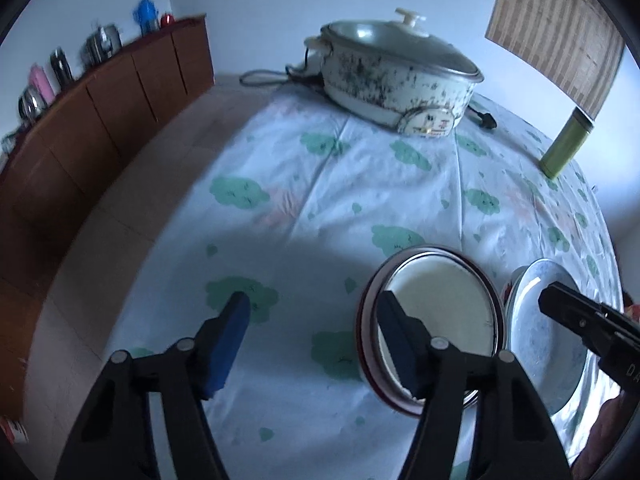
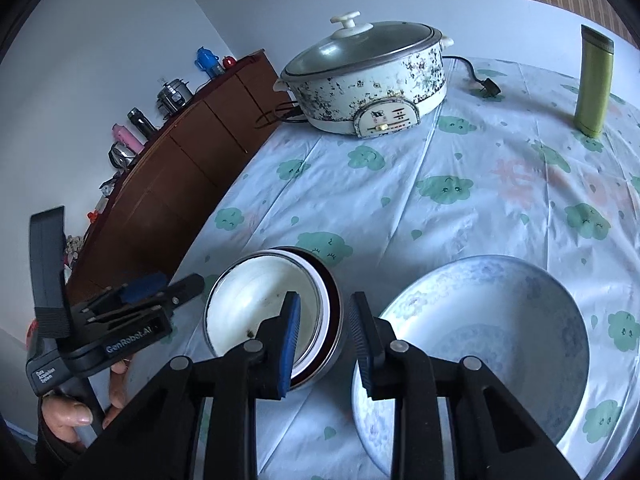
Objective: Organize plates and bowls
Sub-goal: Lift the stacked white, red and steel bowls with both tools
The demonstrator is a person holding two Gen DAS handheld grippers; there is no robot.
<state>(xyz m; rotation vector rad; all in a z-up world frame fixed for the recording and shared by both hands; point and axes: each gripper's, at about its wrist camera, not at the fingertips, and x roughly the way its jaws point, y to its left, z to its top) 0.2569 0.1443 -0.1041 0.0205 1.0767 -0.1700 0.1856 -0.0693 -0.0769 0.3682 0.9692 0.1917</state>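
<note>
A white bowl with a dark red rim (image 1: 444,312) (image 2: 264,304) sits on the clouded tablecloth. Beside it on the right is a wide blue-patterned white bowl (image 1: 548,332) (image 2: 492,332). My left gripper (image 1: 316,340) is open; its right finger is over the red-rimmed bowl's left edge, its left finger over bare cloth. It shows at the left of the right wrist view (image 2: 160,292). My right gripper (image 2: 324,340) is open with a narrow gap, hovering between the two bowls, holding nothing. Its finger shows over the patterned bowl in the left wrist view (image 1: 568,308).
An electric cooking pot with a glass lid (image 1: 396,76) (image 2: 368,76) stands at the table's far side, its cord and plug (image 2: 486,88) beside it. A green flask (image 1: 564,144) (image 2: 594,80) stands far right. A brown sideboard (image 1: 100,112) (image 2: 180,160) with bottles runs along the left wall.
</note>
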